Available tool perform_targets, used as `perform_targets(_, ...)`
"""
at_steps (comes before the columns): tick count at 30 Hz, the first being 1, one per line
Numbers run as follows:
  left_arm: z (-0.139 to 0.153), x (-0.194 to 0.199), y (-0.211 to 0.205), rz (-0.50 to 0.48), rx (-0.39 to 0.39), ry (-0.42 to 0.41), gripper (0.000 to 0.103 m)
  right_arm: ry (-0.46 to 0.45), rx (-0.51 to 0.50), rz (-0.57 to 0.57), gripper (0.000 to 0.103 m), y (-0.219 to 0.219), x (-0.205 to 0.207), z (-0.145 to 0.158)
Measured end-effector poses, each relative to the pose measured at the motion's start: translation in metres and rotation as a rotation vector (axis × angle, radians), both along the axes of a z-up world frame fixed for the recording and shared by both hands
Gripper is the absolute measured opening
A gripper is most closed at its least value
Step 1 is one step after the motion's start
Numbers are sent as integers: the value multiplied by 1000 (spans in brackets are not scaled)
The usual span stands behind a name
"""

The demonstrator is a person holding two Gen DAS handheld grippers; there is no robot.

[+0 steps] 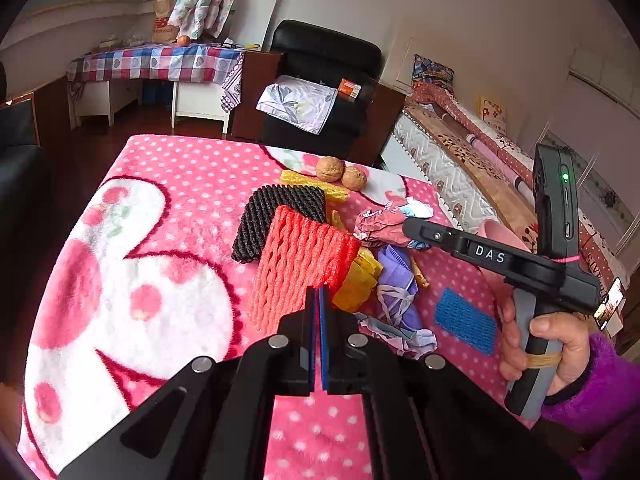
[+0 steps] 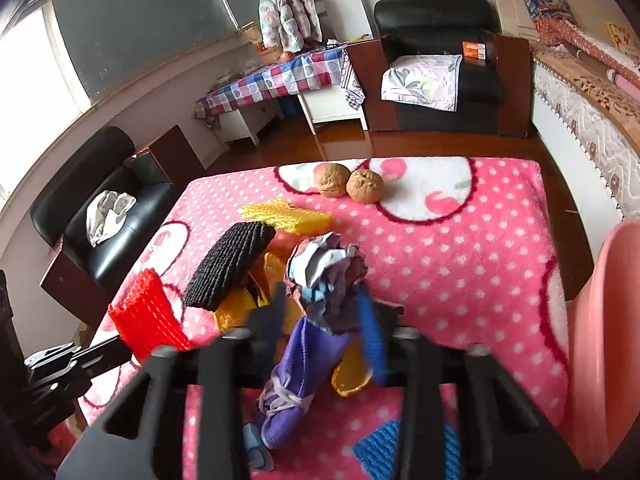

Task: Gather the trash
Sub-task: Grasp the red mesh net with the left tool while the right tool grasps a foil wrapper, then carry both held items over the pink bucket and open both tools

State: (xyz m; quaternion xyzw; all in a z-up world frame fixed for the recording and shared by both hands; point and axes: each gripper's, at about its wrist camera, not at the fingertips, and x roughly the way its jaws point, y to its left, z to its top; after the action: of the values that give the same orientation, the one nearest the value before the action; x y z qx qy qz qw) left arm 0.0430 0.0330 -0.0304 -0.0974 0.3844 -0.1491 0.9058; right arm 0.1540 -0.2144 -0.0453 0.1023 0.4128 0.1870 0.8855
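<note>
Crumpled wrapper (image 2: 326, 268): clamped between my right gripper's (image 2: 326, 312) fingers above the pink blanket (image 2: 460, 264), no clear long axis.
Red foam net (image 1: 300, 268): pinched at its near edge by my left gripper (image 1: 319, 300), long axis running away from me.
Only right view: pink bin (image 2: 600, 340) at the right edge.
Only left view: my right hand (image 1: 548, 344).

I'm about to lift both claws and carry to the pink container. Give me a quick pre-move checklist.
1. Left claw shut on red foam net: ok.
2. Right claw gripping crumpled wrapper firmly: cannot tell, blurred.
3. Purple bag below right claw not snagged: cannot tell.
4. Walnuts apart from the trash pile: ok.
5. Pink container in view on the right: ok.
6. Container opening unobstructed: cannot tell.
</note>
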Motion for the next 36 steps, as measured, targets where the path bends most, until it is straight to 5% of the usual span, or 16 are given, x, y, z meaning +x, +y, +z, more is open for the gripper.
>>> perform_targets(22,43,-5,-46,-84,12,-92,1,-148,86,-110,18,-71,-68,55)
perform_targets(36,63,7,-147,-298,-12,-133,1,-171,5,-340,18,-152,-110,54)
